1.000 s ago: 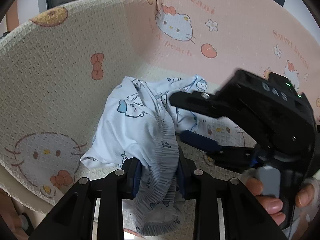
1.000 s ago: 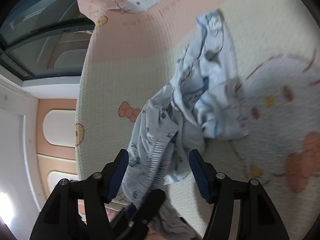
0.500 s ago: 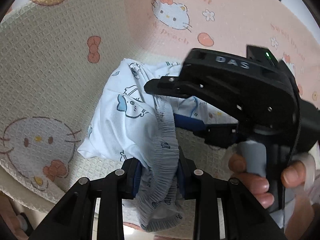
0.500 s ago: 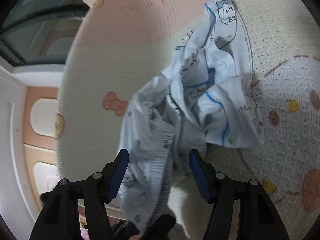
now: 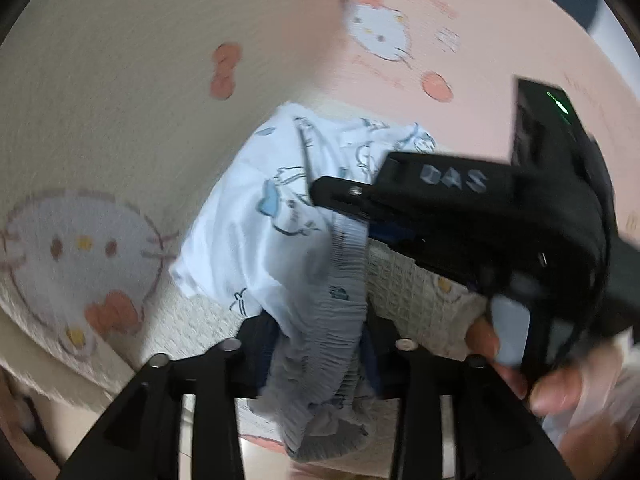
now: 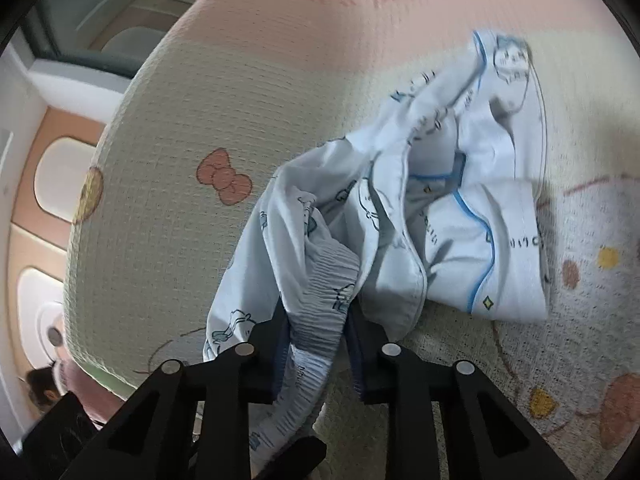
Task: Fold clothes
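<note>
Both tools are clamped on the stretchy waistband of the little blue pants (image 6: 400,216) — left tool (image 5: 320,344), right tool (image 6: 316,328) — legs bunched toward the upper right.

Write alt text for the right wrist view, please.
The right gripper, its fingers shut on the gathered waistband of pale blue printed shorts, which lie crumpled on a cartoon-cat blanket.

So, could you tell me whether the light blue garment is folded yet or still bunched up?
Still bunched: the garment lies crumpled on the mat, its elastic waistband pinched in both grippers.
</note>
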Motion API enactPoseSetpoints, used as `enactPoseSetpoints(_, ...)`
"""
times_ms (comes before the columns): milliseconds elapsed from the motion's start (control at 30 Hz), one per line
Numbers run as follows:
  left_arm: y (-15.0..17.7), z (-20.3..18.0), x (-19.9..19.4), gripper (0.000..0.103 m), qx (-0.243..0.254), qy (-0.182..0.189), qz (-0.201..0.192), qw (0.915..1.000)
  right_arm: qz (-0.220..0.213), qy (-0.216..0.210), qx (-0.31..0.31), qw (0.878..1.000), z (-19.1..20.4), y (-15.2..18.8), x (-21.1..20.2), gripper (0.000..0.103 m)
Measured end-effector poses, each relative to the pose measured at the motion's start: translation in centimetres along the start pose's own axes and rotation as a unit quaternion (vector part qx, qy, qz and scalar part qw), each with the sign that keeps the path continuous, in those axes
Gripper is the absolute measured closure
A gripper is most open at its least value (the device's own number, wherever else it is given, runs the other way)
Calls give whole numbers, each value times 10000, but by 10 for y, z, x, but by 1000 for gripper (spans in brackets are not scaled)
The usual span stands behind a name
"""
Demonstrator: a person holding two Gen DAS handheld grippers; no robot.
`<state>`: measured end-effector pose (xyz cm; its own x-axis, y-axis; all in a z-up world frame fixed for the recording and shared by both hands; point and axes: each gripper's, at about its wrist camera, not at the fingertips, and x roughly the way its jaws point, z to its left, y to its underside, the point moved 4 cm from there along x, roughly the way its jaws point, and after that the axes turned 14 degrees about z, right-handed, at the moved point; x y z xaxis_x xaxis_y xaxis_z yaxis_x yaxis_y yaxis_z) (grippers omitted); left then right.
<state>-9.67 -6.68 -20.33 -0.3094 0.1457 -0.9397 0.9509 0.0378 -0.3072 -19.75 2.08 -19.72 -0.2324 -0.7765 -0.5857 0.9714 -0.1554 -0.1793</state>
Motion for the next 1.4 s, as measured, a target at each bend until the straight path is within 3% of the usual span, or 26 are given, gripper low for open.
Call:
enactPoseSetpoints(33,-1,2,-1,47,-141,121,38,9998,-29,112,-57,9999,1,2,-3,80)
enactPoseSetpoints(67,-1,2,-5,44,-186,236,11,9995,-58,223,-113,9997,1,3,-7,80)
enactPoseSetpoints(133,-2,0,-11,44,-234,358,-13,9991,-115,446,-227,9987,2,7,-14,81)
enactPoseSetpoints(333,-1,-11,-31,44,-87,183,-96,9997,-288,1113,-565,9918,6,16,-35,82)
enactPoseSetpoints(500,11,-20,-48,44,-89,308,-105,9994,-178,1367,-801,9872,4,25,-52,82)
enactPoseSetpoints(700,13,-26,-41,44,-20,186,-27,9998,-45,1669,-1082,9800,2,36,-73,82)
enactPoseSetpoints(900,13,-31,-22,44,-145,218,268,9993,-52,1723,-949,9805,-16,33,-82,82)
enactPoseSetpoints(1067,8,-34,-13,44,-460,591,432,9963,-59,1767,-837,9807,-31,30,-90,82)
enactPoseSetpoints(1400,-8,-39,-17,44,-925,1070,353,9893,-211,1990,-593,9780,-49,29,-122,82)
